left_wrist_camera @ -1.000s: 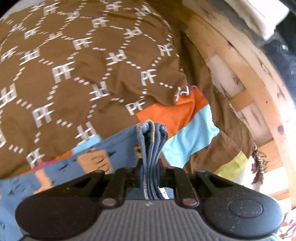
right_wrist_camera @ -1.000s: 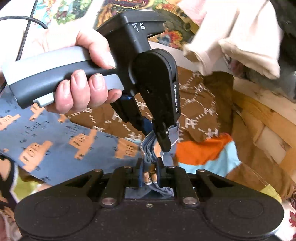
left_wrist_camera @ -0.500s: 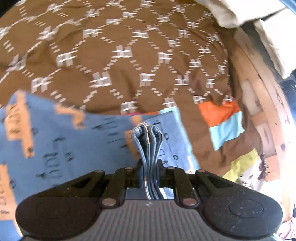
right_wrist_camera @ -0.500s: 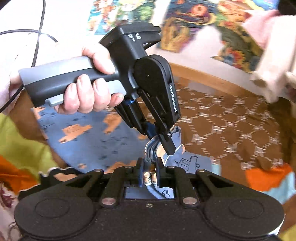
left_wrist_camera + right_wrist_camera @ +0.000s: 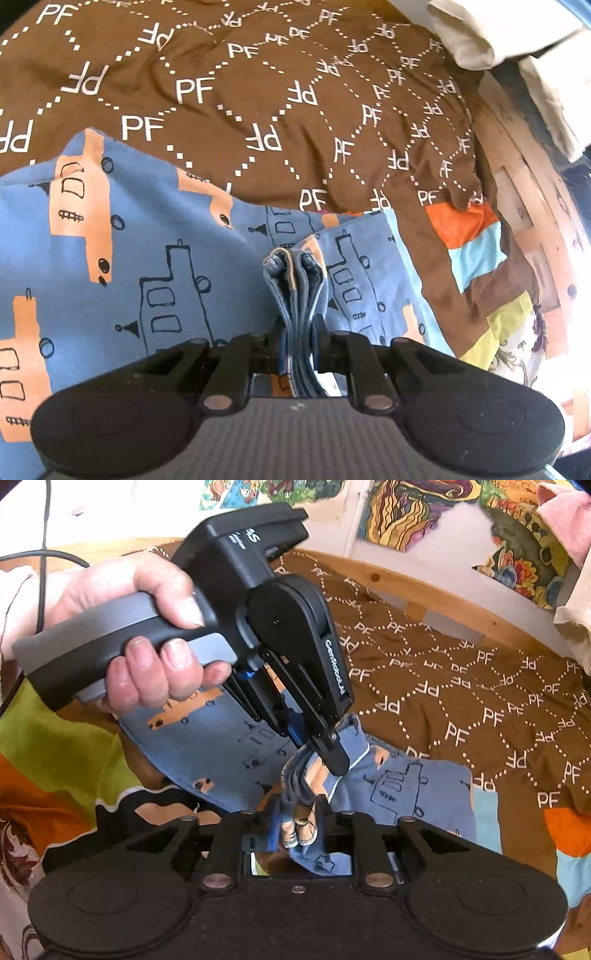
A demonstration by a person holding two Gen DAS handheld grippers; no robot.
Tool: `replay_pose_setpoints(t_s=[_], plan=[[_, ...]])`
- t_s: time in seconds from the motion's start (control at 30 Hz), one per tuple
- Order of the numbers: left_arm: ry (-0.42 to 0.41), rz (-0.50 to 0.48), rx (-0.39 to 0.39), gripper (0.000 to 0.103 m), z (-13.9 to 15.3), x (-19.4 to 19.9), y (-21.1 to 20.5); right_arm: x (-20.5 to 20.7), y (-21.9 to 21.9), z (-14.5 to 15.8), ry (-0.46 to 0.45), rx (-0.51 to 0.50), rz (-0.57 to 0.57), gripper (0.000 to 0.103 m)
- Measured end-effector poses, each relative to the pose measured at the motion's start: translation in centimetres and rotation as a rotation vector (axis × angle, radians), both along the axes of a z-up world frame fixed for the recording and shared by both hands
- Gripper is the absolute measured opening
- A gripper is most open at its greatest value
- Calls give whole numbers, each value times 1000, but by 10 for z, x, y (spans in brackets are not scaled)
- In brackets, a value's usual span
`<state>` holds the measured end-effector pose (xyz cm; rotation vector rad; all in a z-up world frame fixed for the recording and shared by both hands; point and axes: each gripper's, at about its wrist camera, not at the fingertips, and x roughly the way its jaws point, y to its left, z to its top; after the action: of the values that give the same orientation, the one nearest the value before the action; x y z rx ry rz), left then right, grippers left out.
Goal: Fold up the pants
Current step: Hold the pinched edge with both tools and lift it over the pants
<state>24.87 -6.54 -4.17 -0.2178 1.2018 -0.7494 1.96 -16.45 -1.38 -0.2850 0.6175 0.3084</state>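
Blue cotton printed with orange and outlined boats — the pants (image 5: 155, 258) — fills the lower left and centre of the left wrist view, spread over a brown bedspread (image 5: 280, 92) patterned with white "PF" letters and dotted hexagons. The left gripper (image 5: 297, 325) is clenched on a thick bunch of the pants' folded edges, the layers standing up in a ridge between its black fingers. In the right wrist view the right gripper (image 5: 299, 805) is likewise clamped on a gathered wad of the same cloth at the lower centre of the frame, a bit of orange print showing between the fingers. Just above it, the left gripper (image 5: 332, 757) comes in from the upper left, held by the person's hand (image 5: 147, 653), its tip pinching the fabric right beside the right gripper's hold — the two grips nearly touch. The rest of the pants drapes away to the left under the hand and to the right onto the bedspread. A wooden bed frame (image 5: 424, 590) curves across the upper right, with colourful posters (image 5: 424, 513) on the wall behind, and a patchwork of orange, light blue and yellow-green cloth (image 5: 476, 243) lies at the right of the left wrist view.
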Motion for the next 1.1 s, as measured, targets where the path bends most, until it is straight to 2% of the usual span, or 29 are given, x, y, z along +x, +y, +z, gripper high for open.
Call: replay_pose_setpoints(t_s=[0.23,0.47,1.1], plan=[[6,5,-16,14,0,-1,4,1,1,-4,16,10,0,25],[17,21,-9,14,1,-2,6,1,1,-4,21,23,-8,19],[-1,20,2,14,8,0,16,5,0,1,26,73,9,17]])
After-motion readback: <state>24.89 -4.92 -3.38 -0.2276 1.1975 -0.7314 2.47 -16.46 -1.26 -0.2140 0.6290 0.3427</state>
